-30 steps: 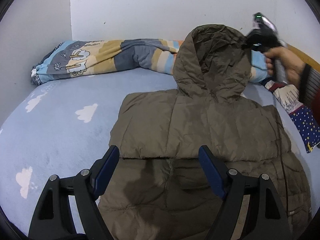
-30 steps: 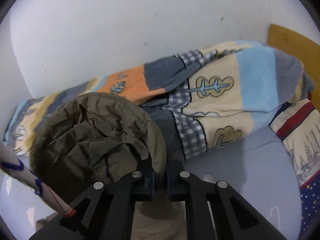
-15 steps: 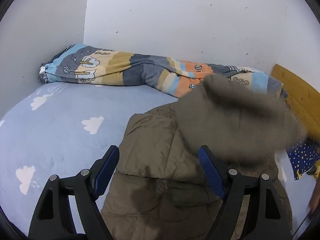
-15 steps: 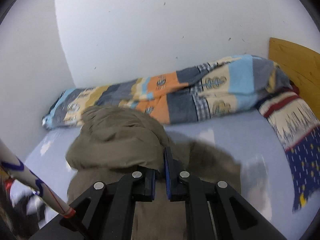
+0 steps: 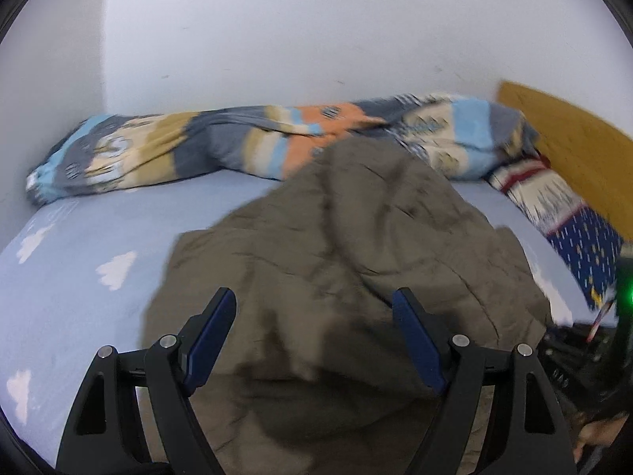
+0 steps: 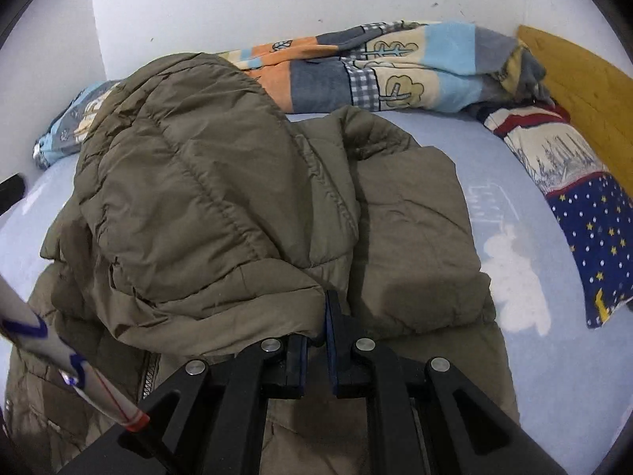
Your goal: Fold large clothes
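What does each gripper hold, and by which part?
The right gripper pinches the jacket's hood by its front rim. The left gripper holds nothing.

A bed [image 6: 490, 182] covered by a pale blue sheet with white clouds is seen. On it are spread an olive puffer jacket [image 6: 245, 206], a striped blanket [image 6: 395, 75] bunched along the wall, and a starred navy pillow [image 6: 593, 233].

Jacket [image 6: 245, 206] on the bed [image 6: 514, 237] — hood folded over its body, blanket [image 6: 395, 71] behind, pillow [image 6: 573, 190] right.
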### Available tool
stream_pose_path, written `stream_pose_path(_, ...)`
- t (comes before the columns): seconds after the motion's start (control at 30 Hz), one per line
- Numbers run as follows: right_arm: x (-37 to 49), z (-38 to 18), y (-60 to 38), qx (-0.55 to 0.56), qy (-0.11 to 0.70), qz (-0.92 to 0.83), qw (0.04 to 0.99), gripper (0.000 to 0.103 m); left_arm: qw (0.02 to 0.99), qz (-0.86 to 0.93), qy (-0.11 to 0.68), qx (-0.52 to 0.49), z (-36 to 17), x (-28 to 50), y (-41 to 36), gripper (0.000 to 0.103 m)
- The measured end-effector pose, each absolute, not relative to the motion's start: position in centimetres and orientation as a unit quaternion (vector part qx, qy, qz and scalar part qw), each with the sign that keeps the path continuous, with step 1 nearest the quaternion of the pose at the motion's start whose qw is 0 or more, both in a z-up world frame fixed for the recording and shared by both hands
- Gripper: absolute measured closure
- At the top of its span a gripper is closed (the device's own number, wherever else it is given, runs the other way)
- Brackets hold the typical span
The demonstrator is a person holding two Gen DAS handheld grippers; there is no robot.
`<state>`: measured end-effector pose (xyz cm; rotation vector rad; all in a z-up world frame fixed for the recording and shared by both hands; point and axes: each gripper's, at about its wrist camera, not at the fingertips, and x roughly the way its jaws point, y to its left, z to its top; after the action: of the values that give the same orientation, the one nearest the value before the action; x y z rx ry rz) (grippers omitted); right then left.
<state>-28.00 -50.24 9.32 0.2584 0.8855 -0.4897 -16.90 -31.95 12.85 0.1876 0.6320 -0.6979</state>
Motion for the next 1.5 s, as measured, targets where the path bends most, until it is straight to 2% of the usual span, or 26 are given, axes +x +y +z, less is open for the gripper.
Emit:
stream_pose_path(0.07,-28.2,9.2,-50.4,0.129,0.425,-0.229,0.866,0.094,0.881,-0.324,0.314,0.142,10.9,-16.9,-33.9,0.023)
stream_pose_path(0.13,-28.1,9.2,-50.5,0.129,0.428,-0.225,0.866,0.094,0.864,-0.278,0.366,0.205,7.8,-15.5,-35.3,0.022)
stream_pose_path(0.2,-27.7,9.3,-50.7,0.120,0.437,-0.217,0.865,0.091,0.860,-0.277,0.388,0.181,6.6,-14.6,-34.7,0.022)
stream_pose_path(0.23,-27.5,9.4,-50.8,0.113,0.444,-0.214,0.863,0.078,0.860,-0.277,0.390,0.175,6.6,-14.4,-34.4,0.022)
stream_pose_path(0.27,-27.3,9.3,-50.8,0.106,0.457,-0.212,0.857,0.059,0.859,-0.277,0.391,0.177,6.7,-14.4,-34.4,0.022)
stream_pose_path(0.33,-27.4,9.8,-50.6,0.085,0.489,-0.199,0.845,0.046,0.860,-0.277,0.387,0.183,7.1,-14.5,-34.4,0.022)
stream_pose_path(0.47,-29.1,12.8,-50.7,0.074,0.477,-0.192,0.854,0.046,0.862,-0.276,0.386,0.180,6.9,-14.5,-34.2,0.022)
stream_pose_path(0.63,-30.5,16.2,-52.2,0.142,0.336,-0.179,0.914,0.046,0.866,-0.268,0.382,0.178,6.8,-14.7,-34.0,0.022)
stream_pose_path(0.7,-29.7,15.3,-52.8,0.166,0.318,-0.172,0.917,0.046,0.866,-0.269,0.381,0.179,6.8,-14.9,-34.0,0.022)
stream_pose_path(0.77,-28.5,13.2,-53.3,0.181,0.327,-0.168,0.912,0.046,0.865,-0.271,0.382,0.179,6.9,-15.0,-33.8,0.022)
stream_pose_path(0.93,-26.0,7.1,-53.9,0.187,0.431,-0.164,0.868,0.046,0.879,-0.269,0.361,0.160,8.7,-15.2,-32.9,0.022)
stream_pose_path(1.03,-26.4,6.4,-55.0,0.244,0.428,-0.157,0.856,0.045,0.903,-0.272,0.293,0.155,11.3,-16.5,-32.7,0.022)
stream_pose_path(1.17,-26.3,6.7,-55.0,0.238,0.435,-0.158,0.854,0.045,0.905,-0.313,0.247,0.147,12.9,-18.1,-33.2,0.022)
stream_pose_path(1.27,-26.1,6.9,-54.4,0.225,0.441,-0.161,0.854,0.045,0.891,-0.316,0.275,0.174,11.2,-18.1,-34.3,0.022)
stream_pose_path(1.37,-26.2,7.3,-53.9,0.216,0.453,-0.161,0.850,0.043,0.869,-0.258,0.350,0.236,7.6,-16.2,-35.4,0.022)
stream_pose_path(1.5,-26.3,9.2,-53.6,0.198,0.471,-0.168,0.843,0.040,0.862,-0.268,0.390,0.184,7.4,-14.8,-34.0,0.022)
